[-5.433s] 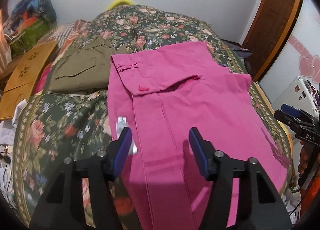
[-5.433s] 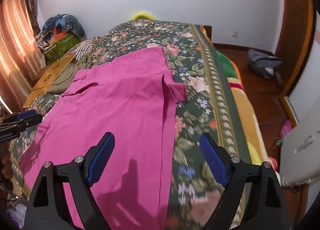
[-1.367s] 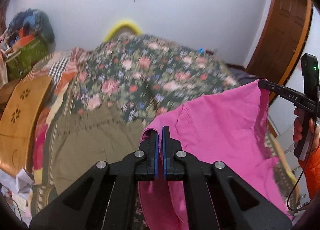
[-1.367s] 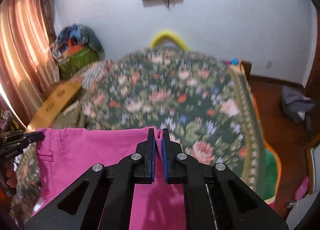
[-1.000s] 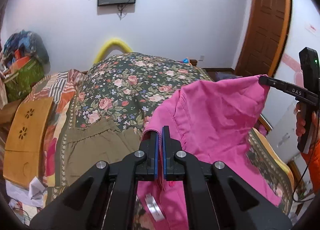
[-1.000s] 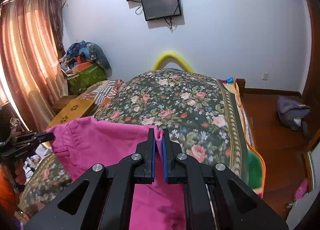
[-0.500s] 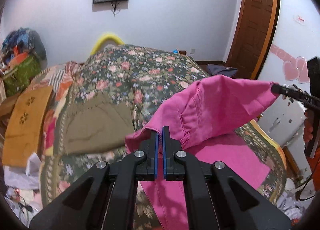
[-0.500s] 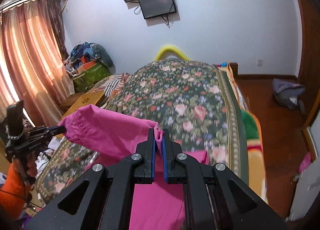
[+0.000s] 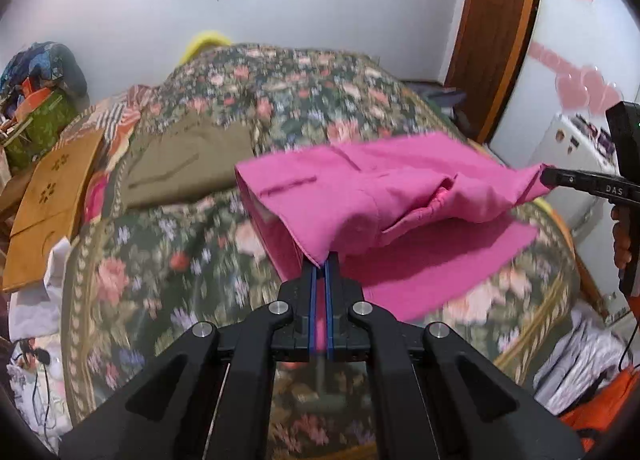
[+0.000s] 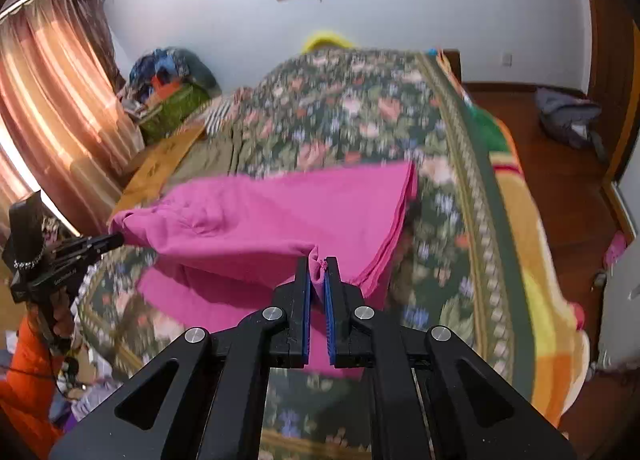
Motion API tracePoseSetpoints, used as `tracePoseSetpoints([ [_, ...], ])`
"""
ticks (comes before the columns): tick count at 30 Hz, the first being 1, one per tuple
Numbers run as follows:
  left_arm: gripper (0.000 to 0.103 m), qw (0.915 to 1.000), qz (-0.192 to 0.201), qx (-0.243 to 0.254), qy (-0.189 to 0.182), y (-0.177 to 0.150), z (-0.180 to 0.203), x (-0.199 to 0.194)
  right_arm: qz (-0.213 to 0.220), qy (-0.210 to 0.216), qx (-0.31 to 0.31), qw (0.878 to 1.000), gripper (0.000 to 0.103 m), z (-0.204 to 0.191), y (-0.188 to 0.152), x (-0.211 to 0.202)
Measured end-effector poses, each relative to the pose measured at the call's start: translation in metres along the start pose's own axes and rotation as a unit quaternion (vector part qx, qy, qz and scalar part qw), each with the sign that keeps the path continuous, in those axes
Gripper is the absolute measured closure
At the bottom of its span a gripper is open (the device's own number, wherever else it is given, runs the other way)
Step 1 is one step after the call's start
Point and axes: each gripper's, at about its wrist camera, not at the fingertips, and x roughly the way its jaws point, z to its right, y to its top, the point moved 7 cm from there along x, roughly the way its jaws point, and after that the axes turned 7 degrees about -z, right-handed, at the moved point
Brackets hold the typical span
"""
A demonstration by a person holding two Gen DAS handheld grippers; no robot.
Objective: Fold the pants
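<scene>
Pants, bright pink cotton [image 9: 384, 196]: half-folded, lower layer on the floral bedspread [image 9: 168, 268], upper edge held aloft. Left gripper [image 9: 320, 260] and right gripper [image 10: 317, 260] fingers are clamped tight on its two corners. I'd lower both together, taut, aligning edges before letting go.

Far bed [image 10: 360, 108] half free; olive garment [image 9: 188, 164] and wood board [image 9: 52, 200] block its left side (pants [image 9: 380, 196] span the near part).
</scene>
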Motion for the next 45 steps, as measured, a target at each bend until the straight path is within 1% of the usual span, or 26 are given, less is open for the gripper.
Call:
tracePoseSetpoints([
  [2, 0.1, 1.0, -0.009, 0.003, 0.0, -0.012, 0.004, 0.003, -0.009, -0.013, -0.003, 1.0, 0.097, 0.0, -0.013, 0.004],
  [4, 0.1, 0.9998, -0.018, 0.003, -0.002, -0.022, 0.006, 0.008, -0.021, -0.015, 0.004, 1.0, 0.097, 0.003, -0.022, 0.011],
  [8, 0.1, 0.9994, -0.036, -0.003, -0.002, -0.034, 0.006, 0.015, -0.03, -0.027, 0.015, 0.999, 0.094, 0.01, -0.037, 0.012],
  [11, 0.1, 0.9991, -0.042, -0.01, -0.002, -0.039, 0.004, 0.013, -0.037, -0.033, 0.021, 0.999, 0.094, 0.014, -0.044, 0.011],
  [13, 0.1, 0.9992, -0.039, -0.012, 0.004, -0.039, 0.001, 0.007, -0.042, -0.047, 0.015, 0.998, 0.094, 0.016, -0.049, 0.008],
  [16, 0.1, 0.9994, -0.026, -0.016, 0.015, -0.035, -0.005, -0.006, -0.043, -0.067, 0.007, 0.997, 0.09, 0.017, -0.049, 0.0],
  [20, 0.1, 0.9995, 0.001, -0.025, 0.022, -0.017, -0.009, -0.026, -0.033, -0.087, 0.0, 0.996, 0.09, 0.02, -0.043, -0.015],
  [22, 0.093, 0.9992, 0.009, -0.032, 0.02, -0.005, -0.009, -0.028, -0.028, -0.083, 0.0, 0.996, 0.086, 0.018, -0.038, -0.02],
  [24, 0.082, 0.999, 0.018, -0.04, 0.004, 0.01, -0.002, -0.029, -0.017, -0.076, -0.001, 0.997, 0.077, 0.014, -0.031, -0.024],
  [26, 0.075, 0.999, 0.021, -0.038, -0.007, 0.019, 0.005, -0.025, -0.002, -0.066, -0.005, 0.998, 0.074, 0.006, -0.023, -0.027],
  [29, 0.074, 0.9993, 0.009, -0.029, -0.021, 0.026, 0.02, -0.01, 0.009, -0.051, -0.011, 0.999, 0.074, -0.007, -0.013, -0.021],
  [31, 0.074, 0.9991, -0.005, -0.027, -0.031, 0.024, 0.028, 0.002, 0.005, -0.041, -0.009, 0.999, 0.074, -0.012, -0.01, -0.009],
  [34, 0.074, 0.9981, -0.037, -0.029, -0.04, 0.01, 0.034, 0.026, -0.016, -0.032, -0.005, 0.999, 0.074, -0.015, -0.014, 0.011],
  [37, 0.072, 0.9966, -0.059, -0.039, -0.043, -0.005, 0.031, 0.041, -0.055, -0.026, 0.001, 0.998, 0.074, -0.014, -0.03, 0.035],
  [39, 0.067, 0.9958, -0.059, -0.05, -0.049, -0.014, 0.027, 0.047, -0.082, -0.028, -0.003, 0.996, 0.074, -0.012, -0.045, 0.049],
  [42, 0.066, 0.9956, -0.053, -0.057, -0.051, -0.019, 0.026, 0.051, -0.081, -0.022, -0.005, 0.996, 0.073, -0.01, -0.052, 0.048],
  [45, 0.064, 0.9976, -0.052, -0.035, -0.031, -0.023, 0.026, 0.049, -0.089, -0.017, -0.009, 0.996, 0.072, -0.01, -0.053, 0.046],
])
